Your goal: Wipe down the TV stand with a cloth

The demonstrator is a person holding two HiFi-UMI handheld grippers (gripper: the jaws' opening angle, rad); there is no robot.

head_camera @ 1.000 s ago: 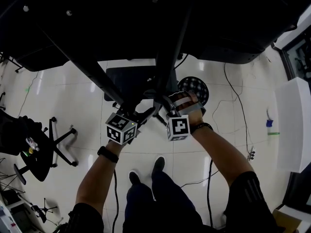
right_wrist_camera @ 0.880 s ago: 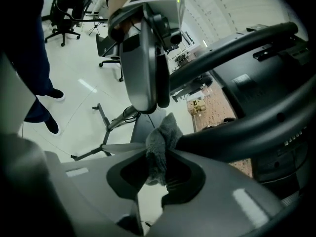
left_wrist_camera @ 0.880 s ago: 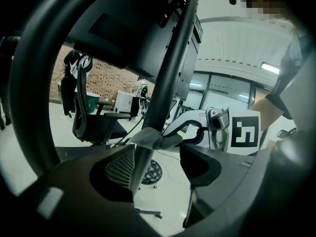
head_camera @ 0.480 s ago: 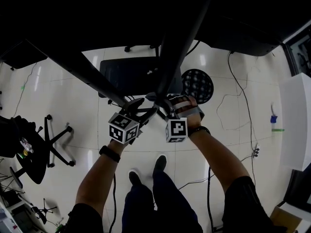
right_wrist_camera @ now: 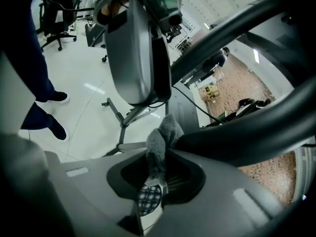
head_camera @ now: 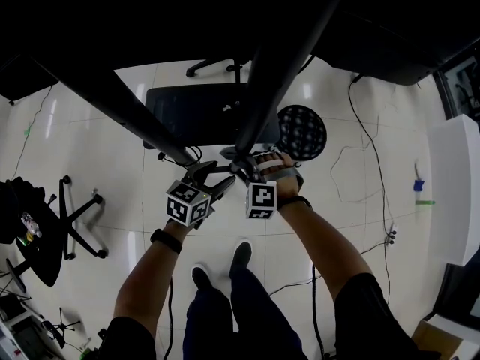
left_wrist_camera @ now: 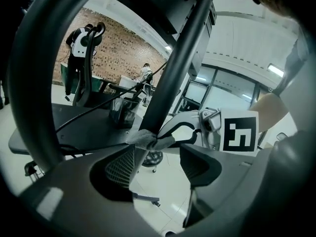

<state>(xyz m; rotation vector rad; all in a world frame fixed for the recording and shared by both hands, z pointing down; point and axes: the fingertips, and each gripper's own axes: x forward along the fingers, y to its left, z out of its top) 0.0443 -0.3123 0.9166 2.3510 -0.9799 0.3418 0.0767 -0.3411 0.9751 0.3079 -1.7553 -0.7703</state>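
Note:
The TV stand shows as black slanted tubes over a dark base plate on the floor. My right gripper is shut on a grey cloth, which it presses against one tube. In the left gripper view the same cloth wraps the tube, with the right gripper's marker cube behind it. My left gripper stands open just below the cloth, holding nothing. In the head view the left gripper sits close to the left of the right one.
A round perforated black foot lies right of the base plate. An office chair stands at the left and a white cabinet at the right. Cables trail over the glossy white floor. The person's feet are below the grippers.
Both grippers stay together at the tube, and the right one has drifted slightly left. The head view has tilted, so the base plate now shows higher up.

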